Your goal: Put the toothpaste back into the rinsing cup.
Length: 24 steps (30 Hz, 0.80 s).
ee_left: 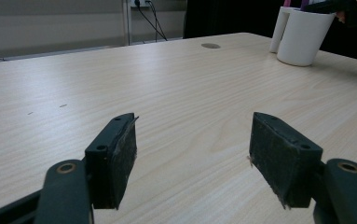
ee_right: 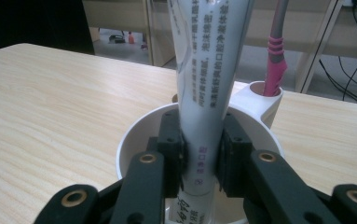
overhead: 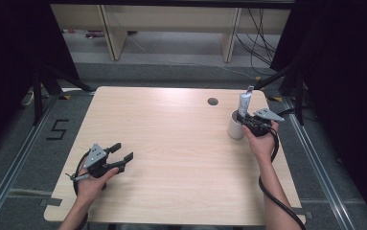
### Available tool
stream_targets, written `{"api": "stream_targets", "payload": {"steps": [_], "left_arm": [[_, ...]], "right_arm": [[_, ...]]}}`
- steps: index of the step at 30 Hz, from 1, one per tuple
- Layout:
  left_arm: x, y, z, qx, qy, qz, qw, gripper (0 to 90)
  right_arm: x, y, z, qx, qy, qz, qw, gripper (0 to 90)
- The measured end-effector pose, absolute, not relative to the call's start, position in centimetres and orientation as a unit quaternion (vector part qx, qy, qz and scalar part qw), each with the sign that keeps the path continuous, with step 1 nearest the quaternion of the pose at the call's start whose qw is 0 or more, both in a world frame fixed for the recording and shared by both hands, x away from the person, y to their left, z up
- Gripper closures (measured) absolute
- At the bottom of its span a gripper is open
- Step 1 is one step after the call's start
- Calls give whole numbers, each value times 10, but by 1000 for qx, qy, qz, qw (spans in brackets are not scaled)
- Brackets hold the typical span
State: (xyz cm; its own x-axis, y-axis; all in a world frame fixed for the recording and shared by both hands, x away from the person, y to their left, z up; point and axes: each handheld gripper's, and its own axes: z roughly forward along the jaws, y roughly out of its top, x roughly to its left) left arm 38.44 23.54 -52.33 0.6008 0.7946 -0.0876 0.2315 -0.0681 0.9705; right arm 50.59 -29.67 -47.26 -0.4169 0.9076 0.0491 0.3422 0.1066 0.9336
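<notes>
Right gripper view: one right gripper (ee_right: 199,158) clamps one toothpaste tube (ee_right: 209,70) inside one white cup (ee_right: 129,140); one pink toothbrush (ee_right: 275,65) behind. Left gripper (ee_left: 192,154) gapes empty.

- The white plastic toothpaste tube (ee_right: 209,93), standing in the white round cup (ee_right: 134,135), carries columns of small grey Chinese print running along its length. A few characters can be made out, among them "泡沫" and "口腔"; the remaining characters are too small and blurred to read with confidence.
- Lower on the same tube a short purple line of print ends in "口腔".
- On the grey floor left of the pale wooden table (overhead: 171,158), black tape forms a large digit "5" (overhead: 57,129).
</notes>
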Motion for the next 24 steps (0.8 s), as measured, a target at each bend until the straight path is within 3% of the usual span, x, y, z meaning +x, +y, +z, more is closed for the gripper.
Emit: {"api": "stream_targets", "payload": {"steps": [5,24], "left_arm": [[384,235,-523,687,374,245,572,314],[385,234,-524,686,371,244,576,314]], "right_arm": [[508,-298,-474,447,682,493,304,747],[509,-298,-473,452,691,487,286,744]]}}
